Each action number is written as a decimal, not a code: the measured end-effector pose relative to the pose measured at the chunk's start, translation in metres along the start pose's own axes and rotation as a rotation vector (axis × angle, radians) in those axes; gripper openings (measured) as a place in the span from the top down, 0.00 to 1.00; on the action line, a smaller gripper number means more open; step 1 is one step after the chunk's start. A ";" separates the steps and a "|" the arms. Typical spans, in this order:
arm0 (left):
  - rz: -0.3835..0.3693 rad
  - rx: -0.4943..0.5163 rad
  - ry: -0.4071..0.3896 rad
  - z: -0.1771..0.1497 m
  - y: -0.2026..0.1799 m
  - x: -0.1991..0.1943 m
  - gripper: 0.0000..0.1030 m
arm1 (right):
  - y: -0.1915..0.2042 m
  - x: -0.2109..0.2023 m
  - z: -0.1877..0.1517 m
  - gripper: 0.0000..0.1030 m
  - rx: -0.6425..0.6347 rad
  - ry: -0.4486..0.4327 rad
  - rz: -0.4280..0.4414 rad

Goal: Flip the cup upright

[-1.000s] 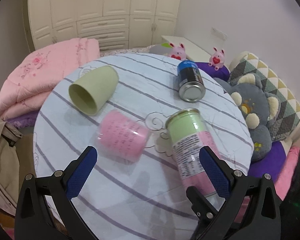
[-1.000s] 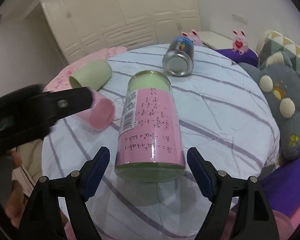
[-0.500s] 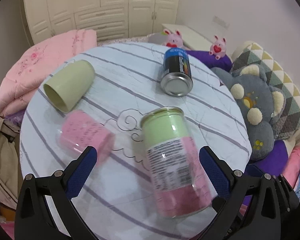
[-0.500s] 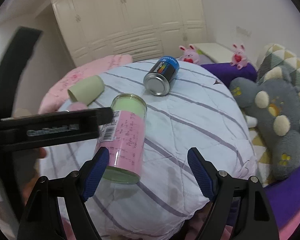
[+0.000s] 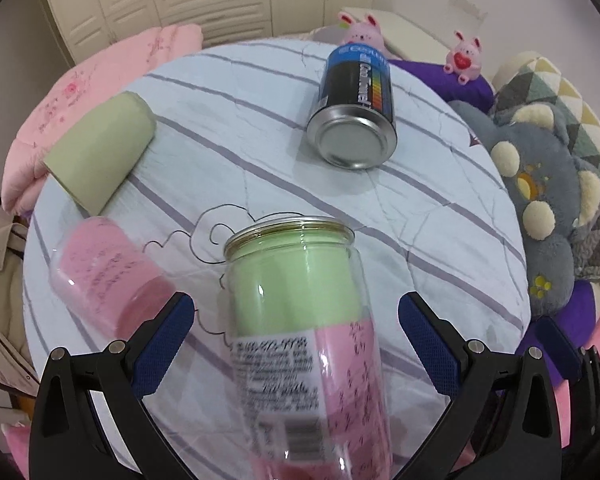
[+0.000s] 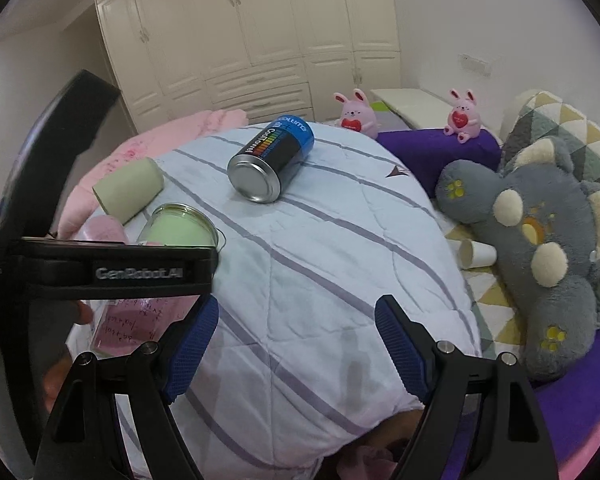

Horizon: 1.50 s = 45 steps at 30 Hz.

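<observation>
A black-and-blue metal can (image 5: 354, 116) lies on its side on the striped cloth (image 6: 340, 264) of the round table, silver base toward the camera, with a white wardrobe (image 6: 252, 36) along the far wall. Two pink bunny toys (image 6: 355, 113) sit past the table's far edge, one on a purple cushion (image 6: 432, 148). A grey plush bear (image 6: 540, 216) lies to the right, a paper cup (image 6: 477, 254) on its side next to it, and folded pink bedding (image 5: 80, 92) lies to the left.
</observation>
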<state>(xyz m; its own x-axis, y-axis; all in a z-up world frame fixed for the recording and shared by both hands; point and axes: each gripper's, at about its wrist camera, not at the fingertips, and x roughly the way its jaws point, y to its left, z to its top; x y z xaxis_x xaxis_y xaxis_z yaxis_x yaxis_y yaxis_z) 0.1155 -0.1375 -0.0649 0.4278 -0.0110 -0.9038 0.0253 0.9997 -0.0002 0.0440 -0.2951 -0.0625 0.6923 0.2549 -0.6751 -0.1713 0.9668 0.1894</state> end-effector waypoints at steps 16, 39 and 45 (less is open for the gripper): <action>-0.066 -0.058 0.054 0.004 0.011 0.011 0.18 | -0.003 0.009 -0.001 0.20 0.044 -0.002 0.045; -0.047 -0.013 -0.229 0.012 0.028 -0.036 0.28 | 0.020 0.016 0.003 0.20 0.003 -0.011 0.054; -0.049 -0.035 -0.295 0.009 0.031 -0.036 0.28 | 0.031 0.020 0.004 0.20 -0.036 -0.007 0.033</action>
<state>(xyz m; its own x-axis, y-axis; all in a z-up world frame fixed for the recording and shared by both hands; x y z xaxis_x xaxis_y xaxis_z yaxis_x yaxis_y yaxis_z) 0.1095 -0.1067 -0.0284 0.6710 -0.0607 -0.7390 0.0240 0.9979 -0.0601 0.0553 -0.2598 -0.0675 0.6904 0.2869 -0.6641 -0.2193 0.9578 0.1858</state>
